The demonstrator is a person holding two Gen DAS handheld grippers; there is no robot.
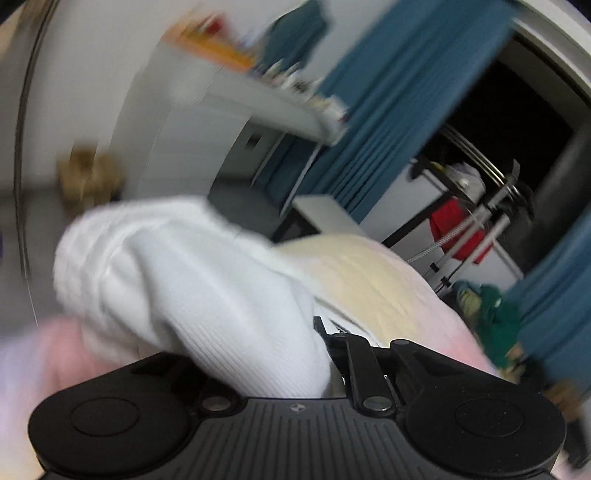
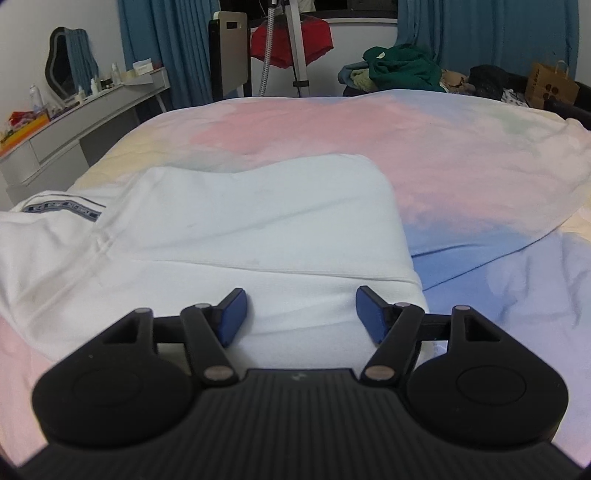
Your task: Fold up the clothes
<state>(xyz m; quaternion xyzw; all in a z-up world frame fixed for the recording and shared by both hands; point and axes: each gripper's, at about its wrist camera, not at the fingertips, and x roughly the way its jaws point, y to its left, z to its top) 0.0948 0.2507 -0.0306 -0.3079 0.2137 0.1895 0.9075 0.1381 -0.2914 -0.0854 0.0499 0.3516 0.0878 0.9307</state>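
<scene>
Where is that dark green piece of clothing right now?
In the right wrist view, the green garment sits heaped on a clothes pile beyond the bed's far edge, right of the hanging red garment, before the blue curtain.

We see the right gripper (image 2: 301, 314) with its blue pads (image 2: 232, 317) standing apart over the near edge of a white garment (image 2: 236, 236), which lies partly folded on the pastel bedspread (image 2: 424, 147); whether the pads touch the cloth we cannot tell. A dark patterned band (image 2: 62, 208) runs across the garment at the left. Far off, a green pile of clothes (image 2: 402, 68) sits beyond the bed, a grey dressing table (image 2: 88, 110) stands at the left, and a paper bag (image 2: 550, 85) at the far right.
</scene>
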